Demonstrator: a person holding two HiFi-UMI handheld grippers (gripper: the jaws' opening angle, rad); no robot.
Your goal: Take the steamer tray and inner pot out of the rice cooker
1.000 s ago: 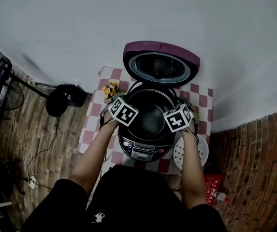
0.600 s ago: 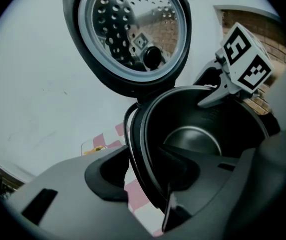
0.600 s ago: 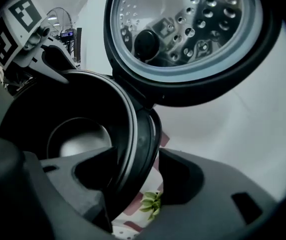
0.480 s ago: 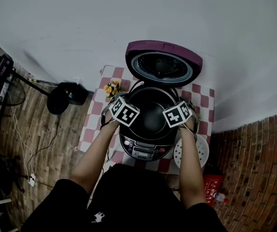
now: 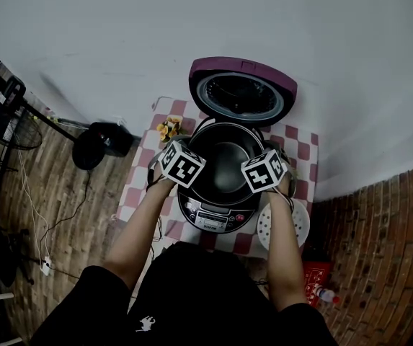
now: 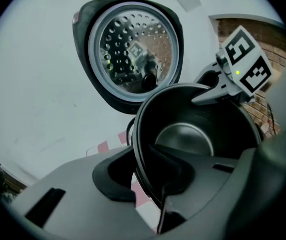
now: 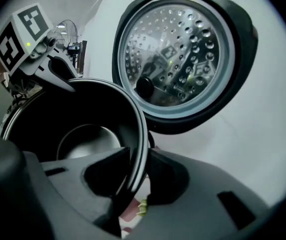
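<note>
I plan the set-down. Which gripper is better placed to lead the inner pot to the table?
Probably the left gripper. Both sets of jaws have just closed on the inner pot rim, but the steamer tray lies beside the right gripper; the left tablecloth has room.

Black inner pot (image 5: 224, 168), red-checked tablecloth (image 5: 305, 146)

White wall (image 5: 192, 20) spans 12 o'clock. Wood-plank floor (image 5: 62, 215) at 8 o'clock, brick surface (image 5: 386, 251) at 4 o'clock. Checked-cloth table (image 5: 303, 148) stands against the wall.
</note>
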